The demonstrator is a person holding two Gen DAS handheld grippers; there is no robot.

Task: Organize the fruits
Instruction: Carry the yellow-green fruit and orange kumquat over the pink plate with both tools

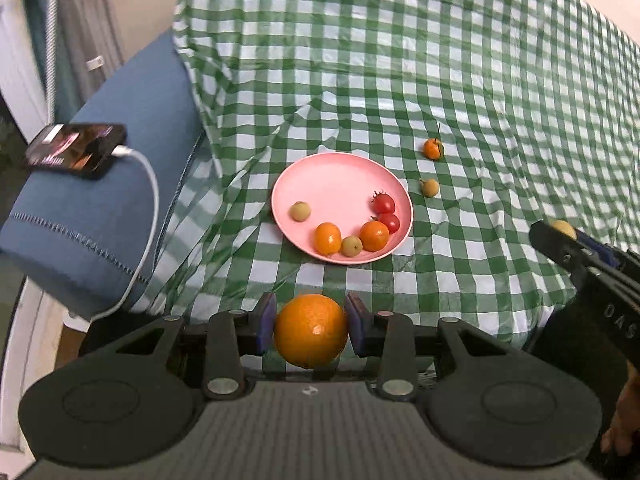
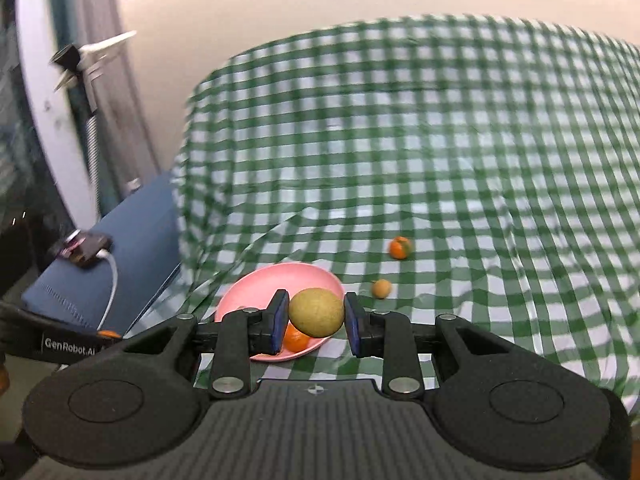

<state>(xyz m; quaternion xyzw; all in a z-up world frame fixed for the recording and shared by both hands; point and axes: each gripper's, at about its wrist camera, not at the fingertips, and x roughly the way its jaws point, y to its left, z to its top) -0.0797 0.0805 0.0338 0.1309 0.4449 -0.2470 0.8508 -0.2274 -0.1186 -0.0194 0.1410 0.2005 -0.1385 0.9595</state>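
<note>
Green checked cloth (image 1: 440,80) all over the desk, blue cushion (image 1: 120,184) at 9 o'clock with a phone (image 1: 76,150) charging on it, plain cream wall (image 2: 280,0) behind.

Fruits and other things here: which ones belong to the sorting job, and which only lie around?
Job:
- orange in left gripper
- yellow-green fruit in right gripper
- pink plate
- loose small orange fruit
- loose tan fruit

Lying about:
- phone
- white cable
- blue cushion

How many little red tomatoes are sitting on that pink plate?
2. Both sit side by side near the right rim of the pink plate: one red tomato farther back, the other tomato just in front of it. None seem hidden.
</note>
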